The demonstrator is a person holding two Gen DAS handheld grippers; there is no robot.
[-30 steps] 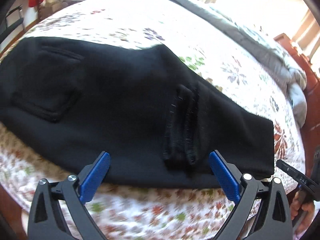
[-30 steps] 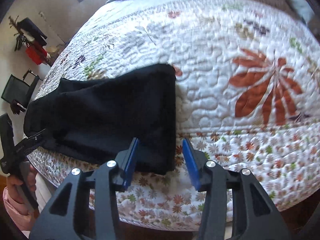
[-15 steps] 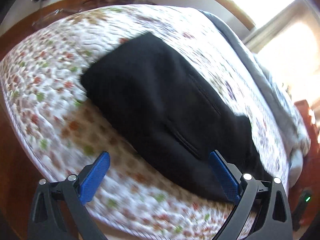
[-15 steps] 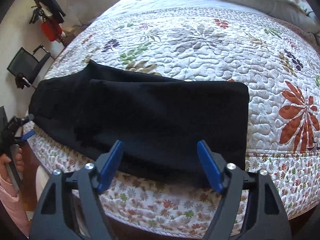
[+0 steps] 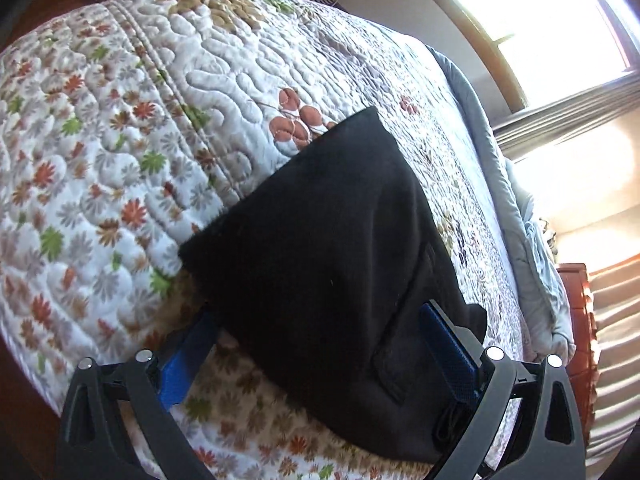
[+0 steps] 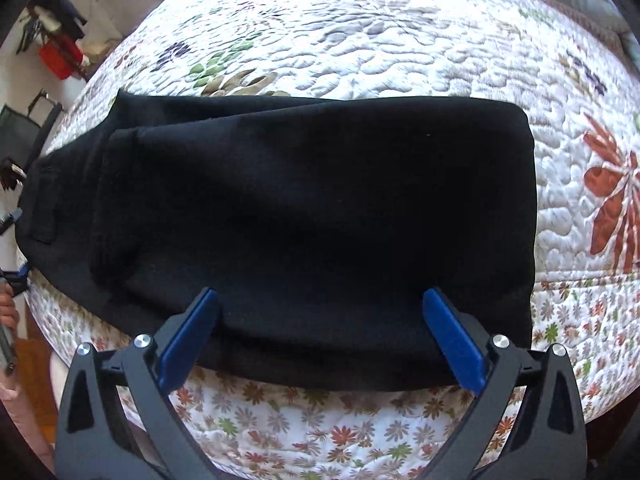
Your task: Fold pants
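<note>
Swung to the waist end, the left gripper [image 5: 316, 354] straddles the folded black pants [image 6: 312, 216] with wide-open jaws, while the right gripper's [image 6: 320, 344] jaws open empty over the near edge on the bed [image 6: 400, 40].

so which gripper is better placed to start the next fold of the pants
Probably the left gripper: its open jaws already straddle the end edge of the pants. The right gripper, its jaws opening with nothing pinched, hangs over the long side edge.

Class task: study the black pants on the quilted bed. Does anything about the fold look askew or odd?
Slightly. In the right wrist view the pants lie folded flat on the quilt, but at the left end the upper layer stops short of the layer beneath, so the edges are not aligned.
</note>
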